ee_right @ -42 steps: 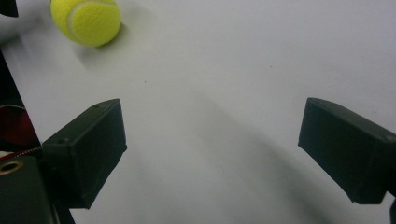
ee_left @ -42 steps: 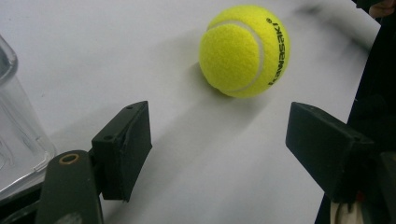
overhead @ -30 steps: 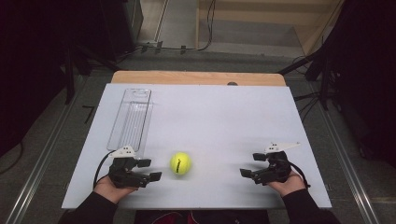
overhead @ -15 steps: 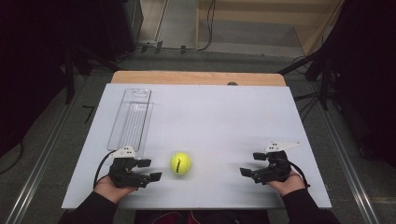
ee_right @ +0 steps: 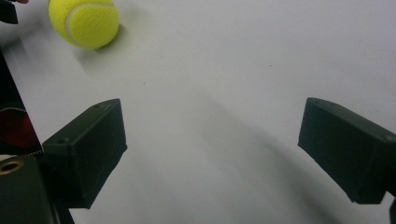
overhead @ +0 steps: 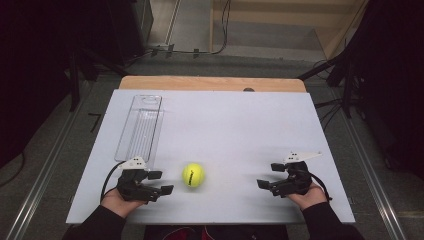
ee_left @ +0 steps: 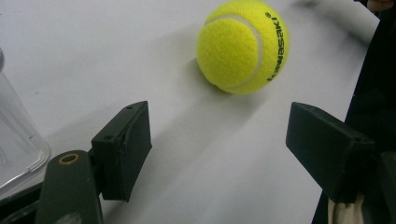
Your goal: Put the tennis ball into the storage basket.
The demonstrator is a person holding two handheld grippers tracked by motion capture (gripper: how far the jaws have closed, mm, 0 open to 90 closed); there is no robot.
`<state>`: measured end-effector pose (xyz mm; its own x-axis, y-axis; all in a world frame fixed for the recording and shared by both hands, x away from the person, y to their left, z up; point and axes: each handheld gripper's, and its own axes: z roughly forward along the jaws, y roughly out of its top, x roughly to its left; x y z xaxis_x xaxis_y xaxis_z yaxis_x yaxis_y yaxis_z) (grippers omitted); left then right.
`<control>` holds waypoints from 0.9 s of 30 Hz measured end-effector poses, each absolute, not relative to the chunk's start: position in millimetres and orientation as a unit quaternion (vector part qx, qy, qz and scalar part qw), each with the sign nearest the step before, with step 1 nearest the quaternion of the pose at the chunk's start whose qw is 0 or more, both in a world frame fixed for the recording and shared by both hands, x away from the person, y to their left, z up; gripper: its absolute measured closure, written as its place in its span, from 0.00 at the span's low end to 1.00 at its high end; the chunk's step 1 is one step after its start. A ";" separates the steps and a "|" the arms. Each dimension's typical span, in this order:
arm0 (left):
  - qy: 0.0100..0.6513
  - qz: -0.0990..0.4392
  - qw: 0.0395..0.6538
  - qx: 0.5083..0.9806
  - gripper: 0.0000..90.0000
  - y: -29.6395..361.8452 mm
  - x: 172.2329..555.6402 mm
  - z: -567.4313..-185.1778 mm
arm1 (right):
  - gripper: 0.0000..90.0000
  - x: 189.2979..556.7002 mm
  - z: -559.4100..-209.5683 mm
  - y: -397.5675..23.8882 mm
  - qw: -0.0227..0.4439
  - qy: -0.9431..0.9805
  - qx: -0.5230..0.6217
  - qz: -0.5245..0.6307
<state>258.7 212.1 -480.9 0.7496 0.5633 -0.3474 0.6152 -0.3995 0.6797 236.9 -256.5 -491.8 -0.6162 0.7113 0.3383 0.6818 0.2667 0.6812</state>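
I have one tennis ball (overhead: 193, 175) on the white table (overhead: 235, 125), sitting near the front edge between my two grippers, closer to the left one. From my left gripper (overhead: 160, 182) the ball lies at about three o'clock, just beside the jaw tips but not touching them. In the left gripper view the ball (ee_left: 243, 45) sits ahead at roughly one o'clock, beyond the jaws. From my right gripper (overhead: 269, 175) it lies at nine o'clock, well apart; in the right gripper view the ball (ee_right: 84, 21) is far off at eleven o'clock.

Both pairs of jaws stand wide open and hold nothing.

I judge the ball light and springy, with a felt cover that should grip well against the jaw pads. It is round, so it will roll at a nudge; I would close on it across its widest part, level with its middle, and squeeze only enough to dent the felt slightly. Pinching too high or low would likely squirt it out.

Counting: one ball, one clear plastic tray (overhead: 140, 127) lying lengthwise at about eleven o'clock from the left gripper, with nothing in it as far as I can see, and two grippers. A corner of the tray (ee_left: 18, 144) shows in the left gripper view.
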 end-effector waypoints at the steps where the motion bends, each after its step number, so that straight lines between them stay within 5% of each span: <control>1: 0.352 -0.030 0.419 0.836 0.25 212.1 258.6 -480.8 | 0.07 237.0 -491.9 -256.5 0.018 0.796 0.438 0.418; 27: 0.335 -0.036 0.419 0.843 0.25 197.4 256.0 -474.9 | 0.07 236.8 -491.8 -256.3 0.019 0.797 0.437 0.417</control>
<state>256.0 197.4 -474.9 0.7729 0.5343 -0.3423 0.5954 -0.4242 0.6823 236.8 -256.3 -491.8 -0.6175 0.7119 0.3346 0.6804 0.2699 0.6814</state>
